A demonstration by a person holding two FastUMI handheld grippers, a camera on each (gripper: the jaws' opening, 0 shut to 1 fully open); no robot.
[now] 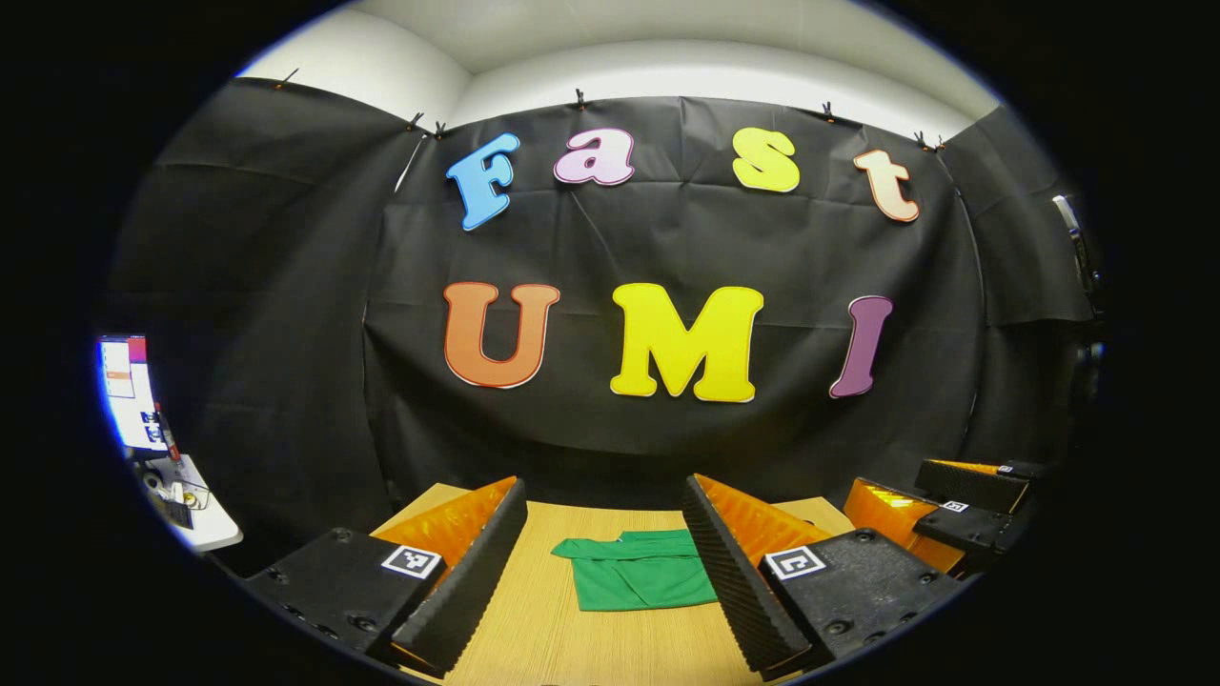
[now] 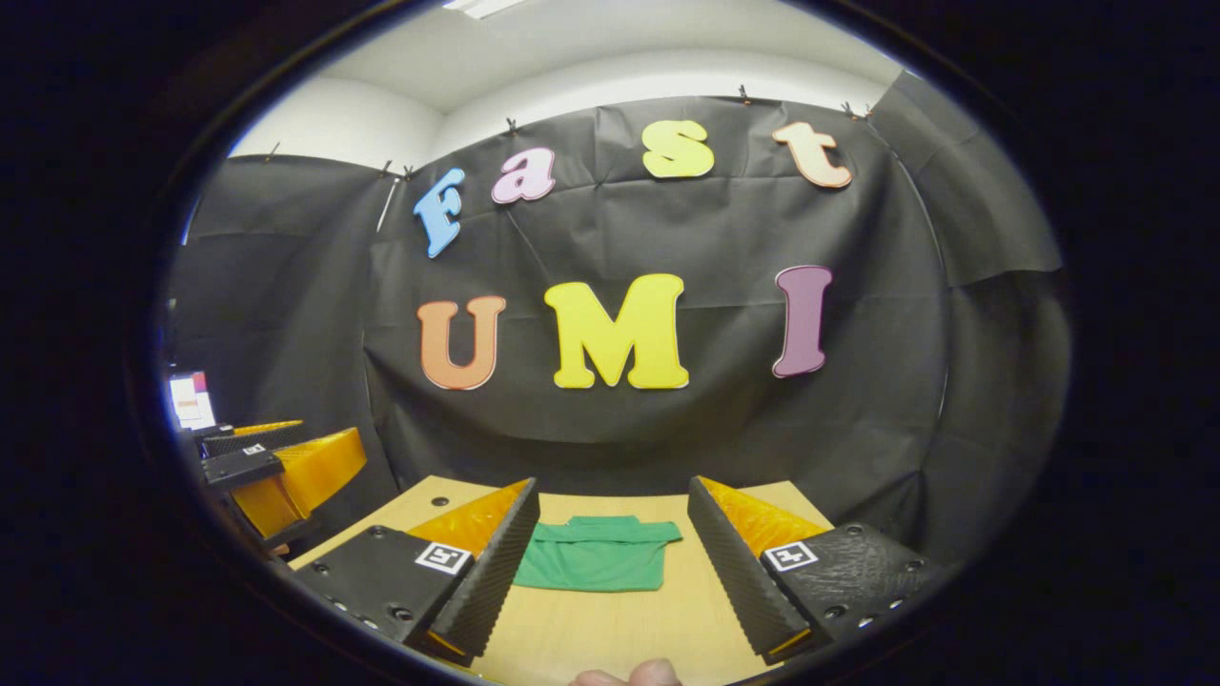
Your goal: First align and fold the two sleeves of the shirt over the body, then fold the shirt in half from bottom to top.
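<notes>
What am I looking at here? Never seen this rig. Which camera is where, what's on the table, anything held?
There is no robot arm: a person holds one two-finger gripper in each hand, and each carries a fisheye camera looking forward along its own fingers. In the left gripper view, the left gripper stands open at the bottom, with the other gripper off to the right. In the right gripper view, the right gripper is open too. On the wooden table lies a green shirt, apparently already folded. Neither gripper holds anything; both hang above the table, short of the shirt.
</notes>
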